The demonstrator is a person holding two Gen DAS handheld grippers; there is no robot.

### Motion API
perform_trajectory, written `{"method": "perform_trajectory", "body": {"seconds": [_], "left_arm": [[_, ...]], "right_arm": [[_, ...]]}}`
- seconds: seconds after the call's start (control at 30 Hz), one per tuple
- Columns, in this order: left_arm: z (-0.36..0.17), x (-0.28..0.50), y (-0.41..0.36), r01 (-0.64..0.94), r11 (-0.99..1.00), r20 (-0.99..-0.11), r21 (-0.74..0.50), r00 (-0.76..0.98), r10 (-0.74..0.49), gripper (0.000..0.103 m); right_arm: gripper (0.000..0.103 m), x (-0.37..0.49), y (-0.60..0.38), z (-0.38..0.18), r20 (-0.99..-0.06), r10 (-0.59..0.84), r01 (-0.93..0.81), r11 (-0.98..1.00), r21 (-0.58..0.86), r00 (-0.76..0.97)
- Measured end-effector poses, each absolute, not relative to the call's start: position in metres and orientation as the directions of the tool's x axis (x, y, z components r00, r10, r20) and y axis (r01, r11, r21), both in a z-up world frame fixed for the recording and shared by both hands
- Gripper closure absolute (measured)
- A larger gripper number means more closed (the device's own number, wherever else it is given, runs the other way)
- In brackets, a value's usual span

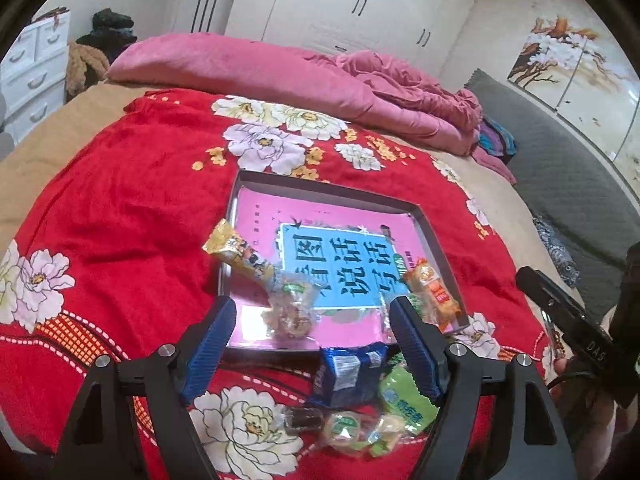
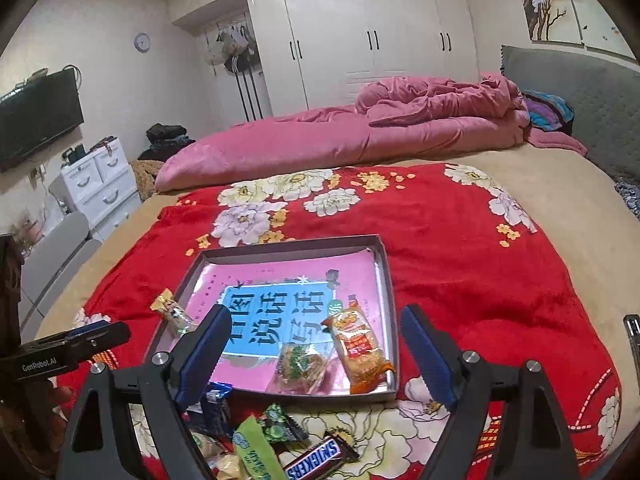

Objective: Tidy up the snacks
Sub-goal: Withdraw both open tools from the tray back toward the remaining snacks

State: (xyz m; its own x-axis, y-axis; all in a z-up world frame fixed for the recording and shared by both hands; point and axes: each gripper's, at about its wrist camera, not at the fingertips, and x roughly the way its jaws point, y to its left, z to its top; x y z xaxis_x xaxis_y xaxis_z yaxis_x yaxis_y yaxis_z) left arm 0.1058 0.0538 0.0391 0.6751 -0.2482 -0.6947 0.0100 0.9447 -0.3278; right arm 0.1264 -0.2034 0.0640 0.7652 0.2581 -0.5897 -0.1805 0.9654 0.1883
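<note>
A shallow grey box (image 1: 430, 236) (image 2: 386, 276) with a pink and blue sheet inside lies on a red flowered blanket. In it lie an orange snack pack (image 1: 434, 294) (image 2: 360, 350) and a clear cookie pack (image 1: 290, 308) (image 2: 300, 366); a yellow pack (image 1: 236, 250) (image 2: 172, 314) rests across its left rim. Loose snacks lie in front: a blue pack (image 1: 348, 374), a green pack (image 1: 406, 398) (image 2: 256, 454), a Snickers bar (image 2: 318, 458). My left gripper (image 1: 312, 324) and right gripper (image 2: 314, 336) are open and empty above the snacks.
The blanket (image 1: 120, 220) covers a bed with a pink duvet (image 2: 320, 136) behind. A white drawer unit (image 2: 100, 184) and TV (image 2: 38, 116) stand at the left, wardrobes (image 2: 372, 36) at the back, a grey headboard (image 2: 580, 100) at the right.
</note>
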Motion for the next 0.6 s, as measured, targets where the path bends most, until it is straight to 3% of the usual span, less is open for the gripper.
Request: {"method": "perform_trajectory", "body": {"seconds": [0.6], "left_arm": [[0.043,0.089,0.033,0.023,0.962,-0.694,-0.272,0.688,-0.212,0.023]], "right_arm": [[0.013,0.096,-0.219,0.050,-0.584,0.297,-0.221,0.955,0.200,0.756]]}}
